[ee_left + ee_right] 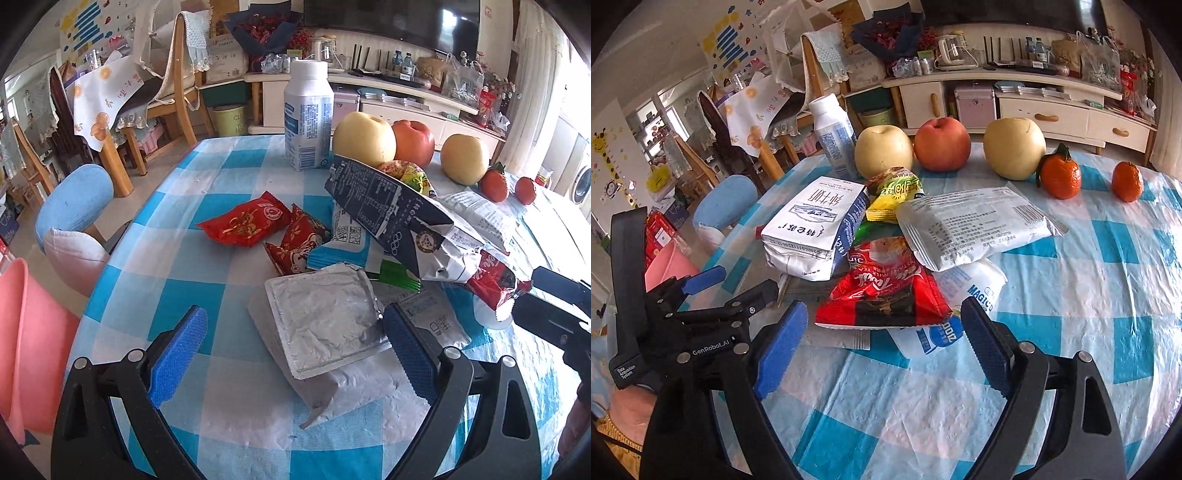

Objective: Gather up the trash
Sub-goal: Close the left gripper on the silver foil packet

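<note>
Meanwhile, on the checked surface [1071, 288], a heap of trash lies before a row of fruit: the left gripper [291, 332] hangs released around a crumpled silver foil pack [325, 325], pads apart from it, while the right gripper [882, 339] stands released just short of a red snack wrapper [882, 295]. A flattened milk carton [816, 229] and white pouch [971, 225] crowd behind; a white bottle [308, 114] and pears [1014, 147] stand beyond.

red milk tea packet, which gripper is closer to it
Right. The right gripper frames the red milk tea packet just ahead of its open fingers. The left gripper sits further left, around the silver foil pack.
</note>
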A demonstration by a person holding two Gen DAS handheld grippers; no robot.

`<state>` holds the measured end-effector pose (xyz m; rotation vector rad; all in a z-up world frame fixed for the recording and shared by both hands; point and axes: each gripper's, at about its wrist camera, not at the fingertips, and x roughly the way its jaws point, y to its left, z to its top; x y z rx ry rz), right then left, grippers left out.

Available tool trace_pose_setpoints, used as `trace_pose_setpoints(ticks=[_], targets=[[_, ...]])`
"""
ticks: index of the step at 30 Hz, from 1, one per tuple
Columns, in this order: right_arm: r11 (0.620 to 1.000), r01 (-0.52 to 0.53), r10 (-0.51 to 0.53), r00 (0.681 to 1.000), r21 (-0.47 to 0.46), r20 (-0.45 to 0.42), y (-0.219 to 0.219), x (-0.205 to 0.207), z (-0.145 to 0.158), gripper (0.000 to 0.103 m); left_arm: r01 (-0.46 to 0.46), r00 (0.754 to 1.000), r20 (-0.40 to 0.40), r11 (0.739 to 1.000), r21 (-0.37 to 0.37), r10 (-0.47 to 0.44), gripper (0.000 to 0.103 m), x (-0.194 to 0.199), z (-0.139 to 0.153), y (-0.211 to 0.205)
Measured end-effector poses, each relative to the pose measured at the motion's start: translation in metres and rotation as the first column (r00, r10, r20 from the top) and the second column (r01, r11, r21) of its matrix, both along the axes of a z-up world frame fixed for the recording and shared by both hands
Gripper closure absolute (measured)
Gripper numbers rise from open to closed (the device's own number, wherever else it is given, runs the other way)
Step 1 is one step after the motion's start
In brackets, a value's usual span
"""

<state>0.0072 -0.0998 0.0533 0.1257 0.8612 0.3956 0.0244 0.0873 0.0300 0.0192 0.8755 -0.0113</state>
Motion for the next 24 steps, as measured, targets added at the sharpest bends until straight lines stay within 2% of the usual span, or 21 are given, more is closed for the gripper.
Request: trace_pose_setpoints(ticks=[12, 14, 18, 24], targets=[[0.999, -0.032, 0.032, 0.999, -0.020, 0.003, 0.009, 0.022, -0.017, 0.019, -0.008, 1.000, -0.012, 1.000, 0.017, 0.008, 0.009, 0.008, -0.008, -0.007], [0.999, -0.038, 0.039, 0.999, -0.030, 0.012, 0.013, 0.024, -0.017, 0.020, -0.010, 1.000, -0.011, 1.000, 0.007, 0.010, 0.021, 0.010, -0.008, -0.005], [0.998, -0.041, 0.043, 0.999, -0.049, 0.029, 0.016, 0.024, -0.016, 0.020, -0.021, 1.000, -0.020, 1.000, -0.010, 0.021, 0.024, 0.012, -0.011, -0.002], [0.994, -0.047, 0.053, 0.997, -0.098, 0.058, 0.021, 0.018, -0.017, 0.021, -0.018, 1.000, -0.026, 0.998, -0.067, 0.016, 0.035, 0.012, -0.013, 0.002]])
